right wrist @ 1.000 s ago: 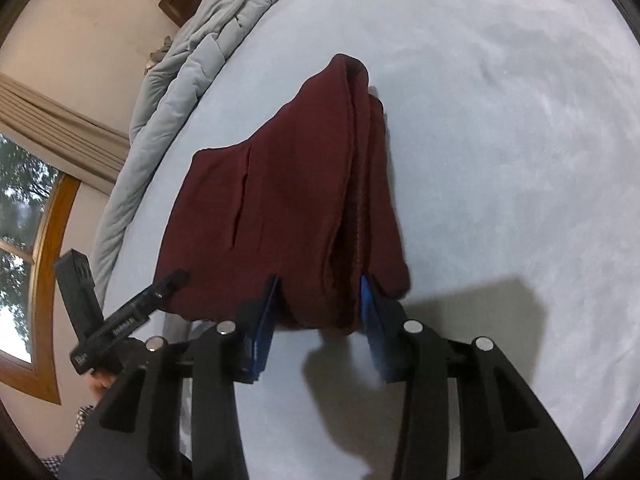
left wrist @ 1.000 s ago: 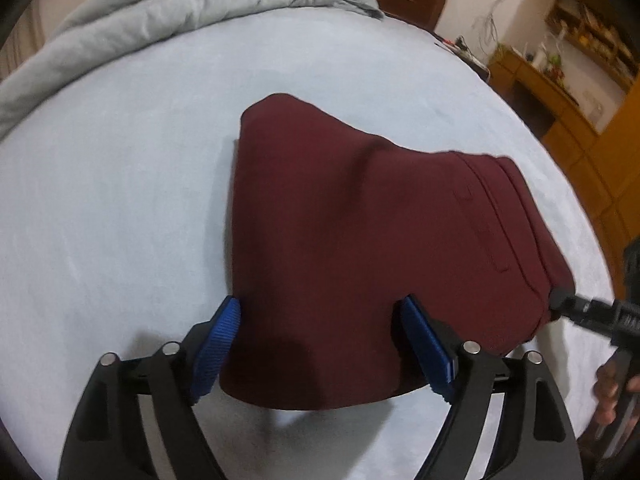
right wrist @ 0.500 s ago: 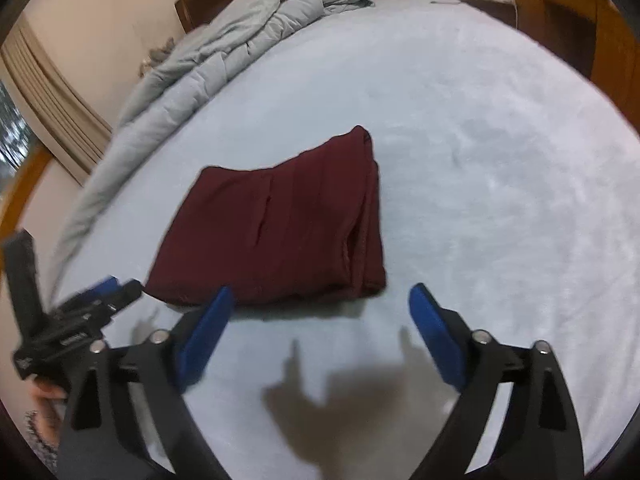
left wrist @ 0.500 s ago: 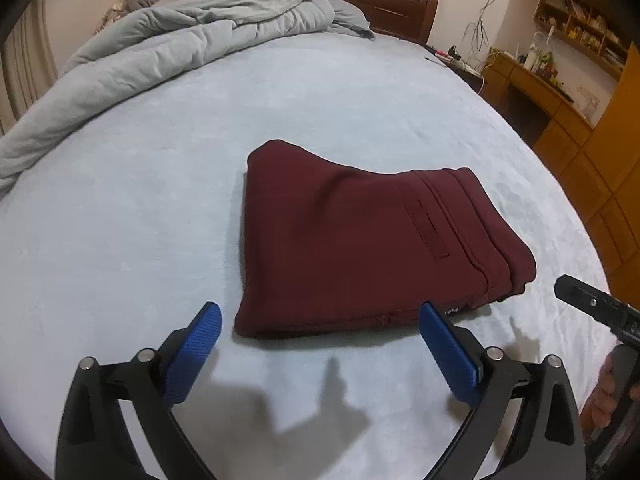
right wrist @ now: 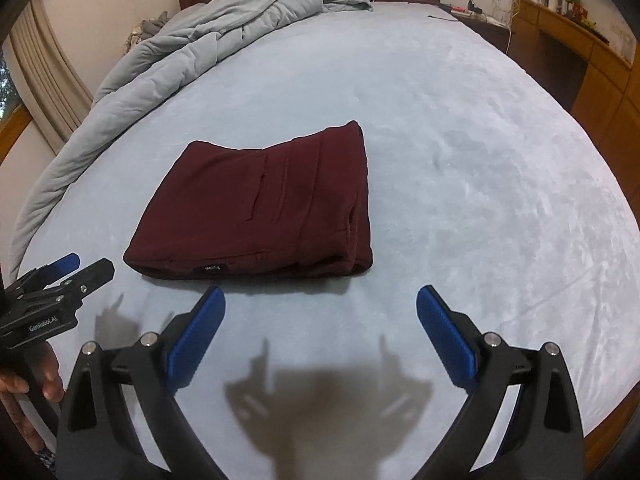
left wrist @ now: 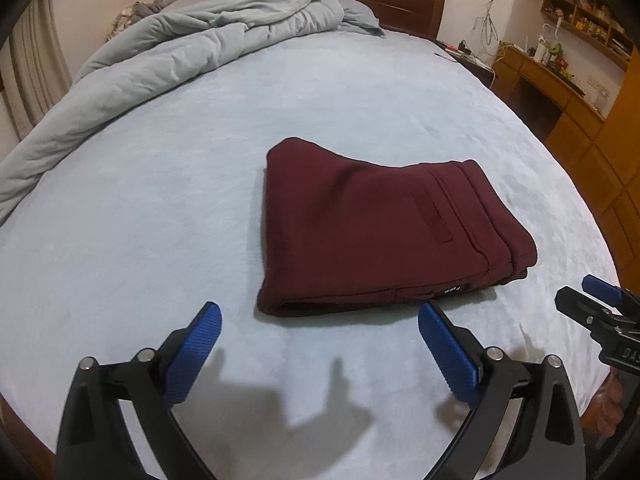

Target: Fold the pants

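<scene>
My left gripper (left wrist: 319, 330) and right gripper (right wrist: 321, 314) hang with jaws spread wide and empty; the right jaws have just been opening. The folded maroon pants (left wrist: 376, 228) lie flat on the bed (left wrist: 160, 208) at twelve o'clock, their small black label (right wrist: 212, 268) unreadable. "GenRobot.AI" marks my left gripper's body. Bare sheet surrounds every edge.
</scene>
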